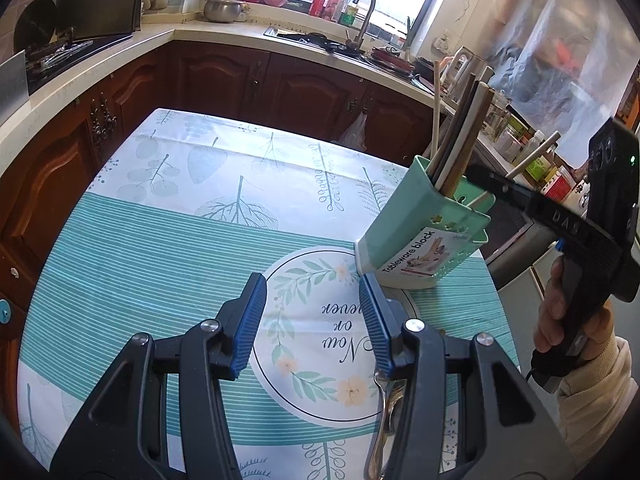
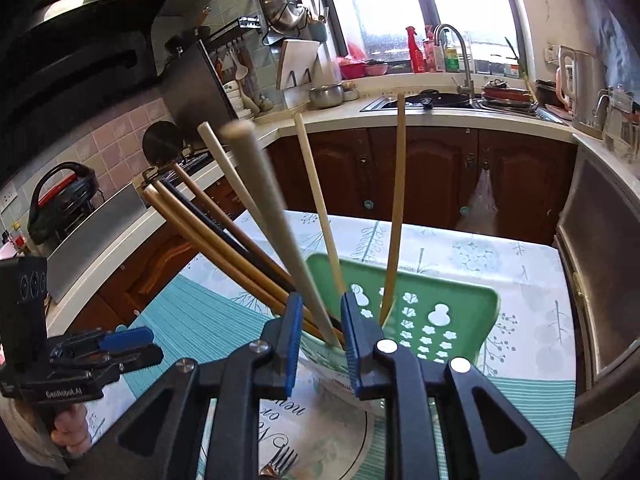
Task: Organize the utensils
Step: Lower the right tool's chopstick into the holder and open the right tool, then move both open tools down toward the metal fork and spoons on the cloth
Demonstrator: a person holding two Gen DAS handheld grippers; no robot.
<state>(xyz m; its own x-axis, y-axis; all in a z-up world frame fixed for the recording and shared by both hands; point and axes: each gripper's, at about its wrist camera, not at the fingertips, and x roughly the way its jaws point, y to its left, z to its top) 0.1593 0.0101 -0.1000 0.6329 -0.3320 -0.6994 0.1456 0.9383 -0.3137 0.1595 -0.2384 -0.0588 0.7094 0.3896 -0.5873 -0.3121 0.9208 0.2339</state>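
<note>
A green utensil holder (image 1: 424,240) stands on the table at the right, with several chopsticks (image 1: 460,136) upright in it. My left gripper (image 1: 314,300) is open and empty, low over the tablecloth, left of the holder. A metal spoon (image 1: 386,412) lies under its right finger. In the right wrist view the holder (image 2: 432,312) is close, and my right gripper (image 2: 320,312) is open just above its near rim, with a pale chopstick (image 2: 320,240) passing between the jaws. A fork (image 2: 282,460) lies on the cloth below. The left gripper (image 2: 128,340) shows at the far left.
The table (image 1: 160,240) has a teal leaf-print cloth. Dark wooden cabinets and a counter with sink and faucet (image 1: 364,12) run behind it. A stove (image 1: 52,52) is at the left, jars (image 1: 532,152) at the right.
</note>
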